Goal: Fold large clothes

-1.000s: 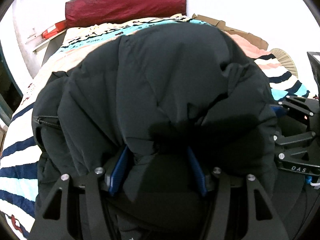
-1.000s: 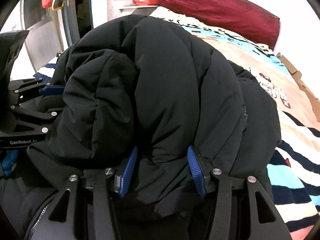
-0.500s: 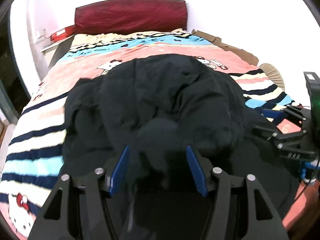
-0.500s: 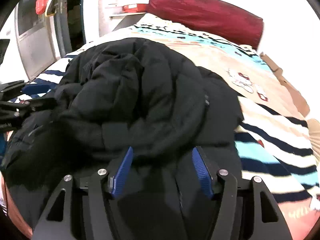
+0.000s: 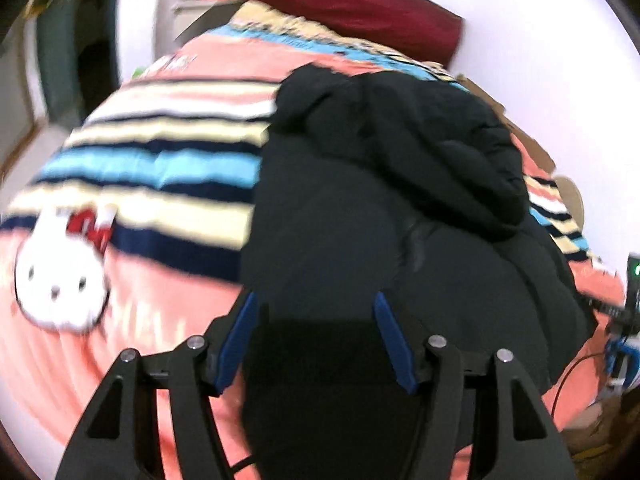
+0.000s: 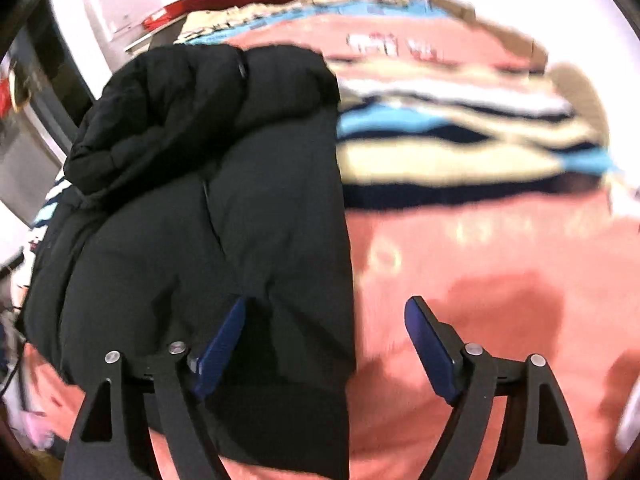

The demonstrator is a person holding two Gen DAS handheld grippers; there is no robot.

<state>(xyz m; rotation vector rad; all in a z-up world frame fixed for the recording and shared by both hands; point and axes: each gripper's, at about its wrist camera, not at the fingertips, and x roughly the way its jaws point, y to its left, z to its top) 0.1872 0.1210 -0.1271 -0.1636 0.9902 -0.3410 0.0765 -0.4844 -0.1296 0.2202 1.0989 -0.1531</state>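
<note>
A black puffer jacket (image 5: 400, 200) lies folded on the striped pink bed cover (image 5: 140, 160). In the left wrist view my left gripper (image 5: 314, 300) hangs over the jacket's near left edge. Its jaws are opening slightly; black fabric shows between the blue pads, and I see no pinch on it. In the right wrist view the same jacket (image 6: 200, 200) fills the left half. My right gripper (image 6: 326, 308) straddles the jacket's right edge with its jaws opening. Its left pad is over the fabric and its right pad over bare bed cover (image 6: 480, 260). The picture is blurred by motion.
A dark red headboard cushion (image 5: 360, 8) closes the far end of the bed. Cardboard (image 6: 500, 28) stands along the wall at the bed's far right. A dark doorway (image 5: 60, 60) is at the left. Cables and a dark device (image 5: 632, 292) sit at the right edge.
The jacket, bunched up high in front of both cameras a second ago, now lies low on the bed. Both grippers slid apart to its side edges and rolled. The right jaws widened.
</note>
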